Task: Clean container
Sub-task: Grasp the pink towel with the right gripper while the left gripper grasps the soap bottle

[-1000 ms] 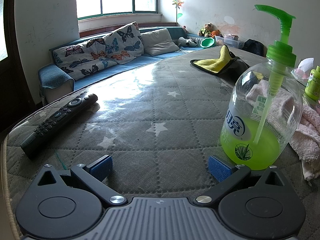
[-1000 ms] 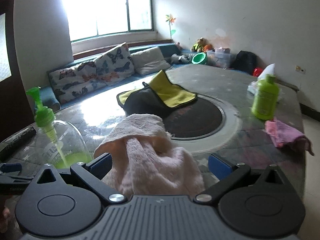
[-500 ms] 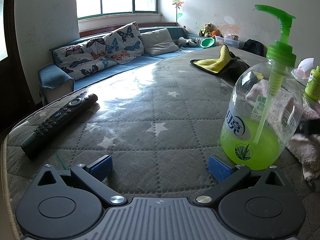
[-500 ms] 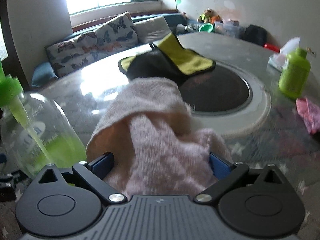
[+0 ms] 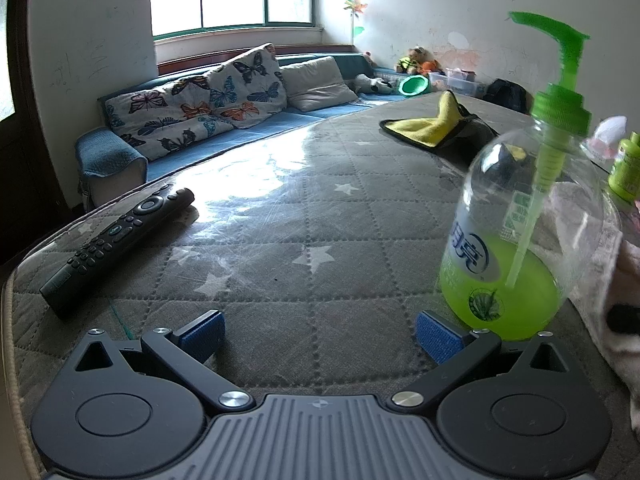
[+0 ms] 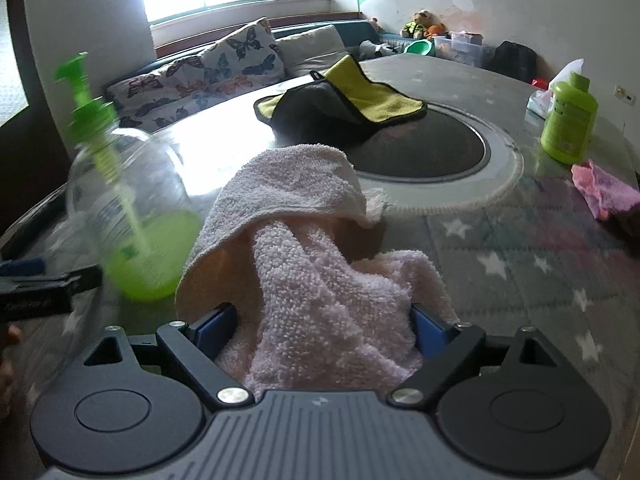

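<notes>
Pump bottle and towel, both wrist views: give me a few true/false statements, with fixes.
1. The pump bottle stands upright on the table. True.
2. The pump bottle is full to the neck. False: green liquid fills only the bottom part.
3. The right hand-held gripper has the pink towel between its fingers. True.
4. The left hand-held gripper is clamped on the pump bottle. False: it is open, nothing between its fingers.
5. The remote control lies on the yellow cloth. False: it lies on the table, far from it.
</notes>
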Motion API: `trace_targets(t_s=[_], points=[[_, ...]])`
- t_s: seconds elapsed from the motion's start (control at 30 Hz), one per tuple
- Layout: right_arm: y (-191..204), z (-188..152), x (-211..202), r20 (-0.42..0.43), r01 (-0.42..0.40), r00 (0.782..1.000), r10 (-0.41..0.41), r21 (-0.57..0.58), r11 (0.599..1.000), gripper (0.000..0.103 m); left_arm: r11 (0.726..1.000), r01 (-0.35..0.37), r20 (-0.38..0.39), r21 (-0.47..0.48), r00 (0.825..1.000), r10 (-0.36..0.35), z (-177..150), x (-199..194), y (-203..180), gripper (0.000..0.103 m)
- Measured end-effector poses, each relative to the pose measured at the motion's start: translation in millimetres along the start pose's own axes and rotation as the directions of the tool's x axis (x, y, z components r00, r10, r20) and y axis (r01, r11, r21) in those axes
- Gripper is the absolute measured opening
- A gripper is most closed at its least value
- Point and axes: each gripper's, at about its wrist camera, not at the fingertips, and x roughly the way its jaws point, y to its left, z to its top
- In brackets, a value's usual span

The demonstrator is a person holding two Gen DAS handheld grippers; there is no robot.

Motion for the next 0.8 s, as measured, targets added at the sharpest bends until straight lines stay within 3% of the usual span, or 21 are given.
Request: trace_targets(t_s=[0.3,0.47,0.57,0.7,0.8], points=[[1.9,13.2,-19.1,0.054,-0.054,0.997,0.055,-0.014,0.998,0.100,0.994,0.104,0.022,0.025,0.994,-0.105,-5.6,-26.2,-6.2,0.103],[11.2,19.7,6.9,0.002,-0.061,0.998,0.061,-0.048,0.997,0.097,0.987,0.149,0.045,0.062,0.987,-0.152,4.3,-37.0,-13.6,0.103],[19.7,14.0,9.9,0.009,-0.027,1.000,0.028,-0.100,0.995,0.086,0.980,0.175,0.068,0.099,0.981,-0.183,11.7,-43.7,-21.3,0.103],[16.9,14.2,3.3,0.028,-0.026,0.999,0.028,-0.080,0.996,0.057,0.967,0.216,0.075,0.134,0.971,-0.227,19.6,-45.3,-31.4,0.103],[5.1,18.9,2.0,0.030,-0.030,0.999,0.030,-0.013,0.999,0.052,0.959,0.228,0.079,0.167,0.967,-0.244,23.9,-43.5,-40.1,0.103]])
